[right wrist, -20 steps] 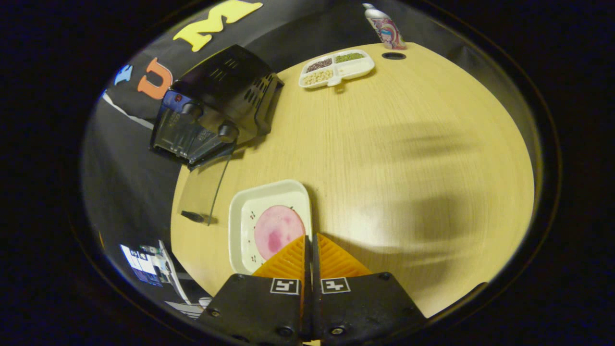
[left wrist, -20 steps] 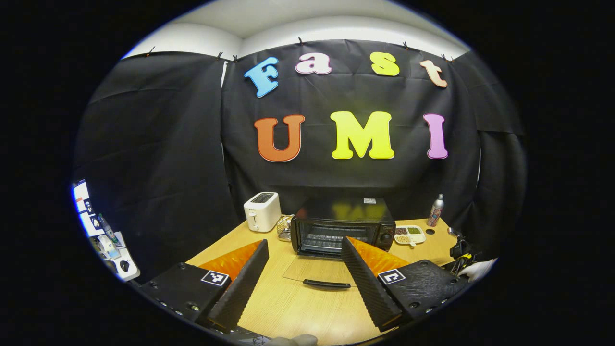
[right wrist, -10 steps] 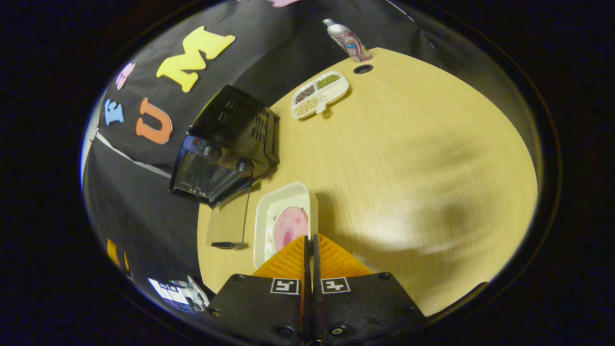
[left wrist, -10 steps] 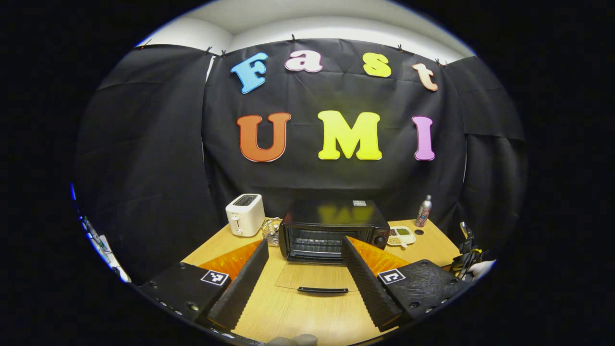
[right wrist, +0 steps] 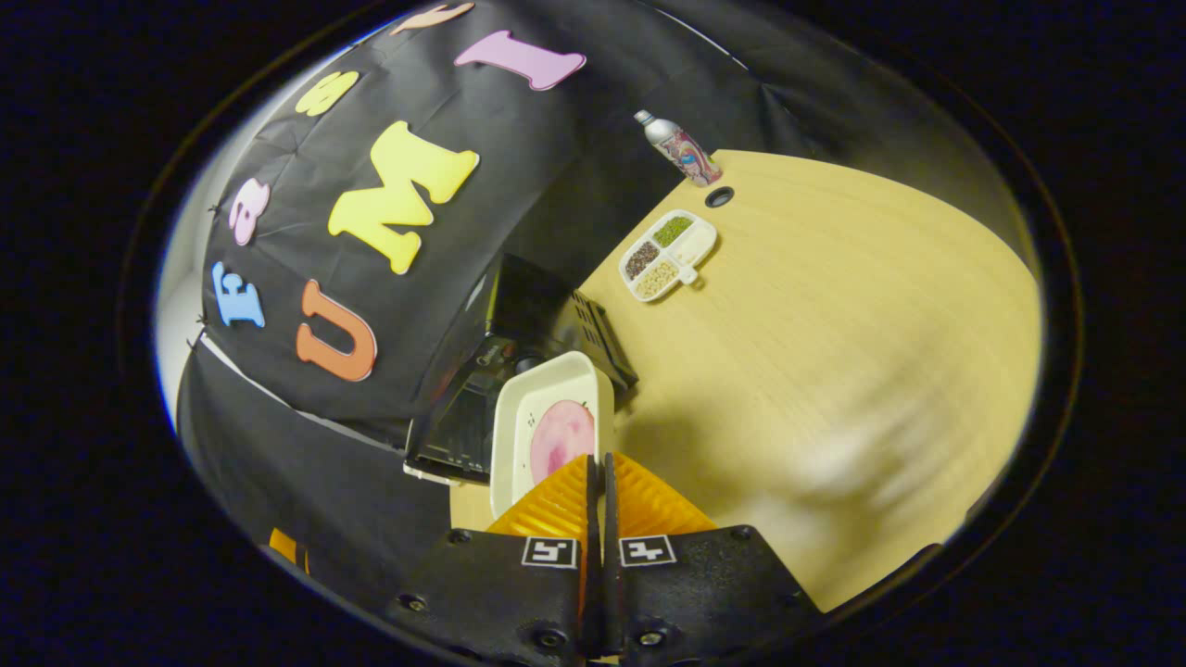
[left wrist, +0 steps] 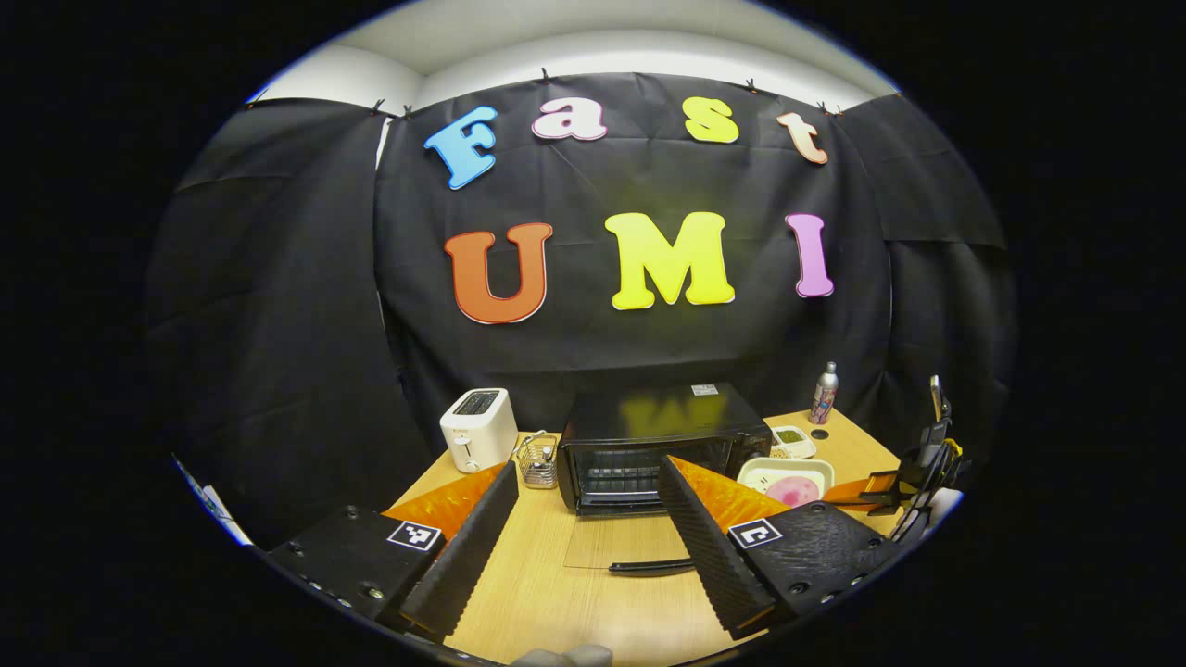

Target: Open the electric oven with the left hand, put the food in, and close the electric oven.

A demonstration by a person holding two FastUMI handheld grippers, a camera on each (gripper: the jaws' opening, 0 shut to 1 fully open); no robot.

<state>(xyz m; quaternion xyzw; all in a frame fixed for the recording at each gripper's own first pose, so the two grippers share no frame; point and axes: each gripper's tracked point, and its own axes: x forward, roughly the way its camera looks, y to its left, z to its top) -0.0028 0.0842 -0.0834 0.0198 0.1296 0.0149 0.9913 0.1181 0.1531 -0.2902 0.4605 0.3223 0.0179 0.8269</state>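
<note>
The left gripper [left wrist: 584, 537] hovers level above the table's near edge, jaws spread wide. The right gripper [right wrist: 596, 482] tilts downward, jaws pressed together on a thin rim.

Black cloth [left wrist: 278, 278] hangs all around the booth, clipped up at the top, and above it you can see a white wall [left wrist: 593, 46] and ceiling. In front of the cloth stands a light wooden table [right wrist: 834, 306] with a small round hole [right wrist: 719, 196] near its far edge. On the table, off to the side, sit a white toaster [left wrist: 478, 429], a little wire basket [left wrist: 537, 460], a silver bottle [right wrist: 678, 147] and a white dish of beans and seeds [right wrist: 669, 255].
</note>
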